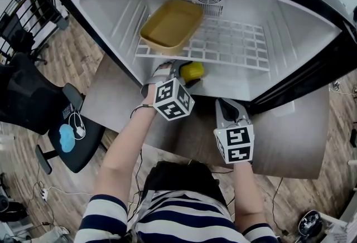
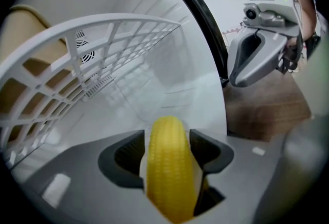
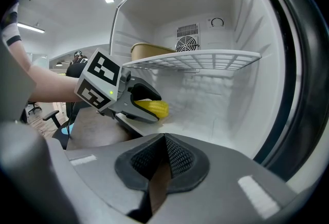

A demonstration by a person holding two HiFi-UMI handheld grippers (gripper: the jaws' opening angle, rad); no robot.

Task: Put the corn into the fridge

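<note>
Fridge floor (image 1: 240,81), corn (image 2: 168,166) between left tongs (image 2: 167,142), perhaps just above.

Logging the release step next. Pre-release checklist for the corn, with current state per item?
1. Corn clamped between the left gripper jaws: ok.
2. Fridge open: ok.
3. Corn inside, below the wire shelf: ok.
4. Fridge floor ahead of the corn bare: ok.
5. Corn resting on the fridge floor: cannot tell.
6. Right gripper shut, empty, apart from the left gripper: ok.
</note>
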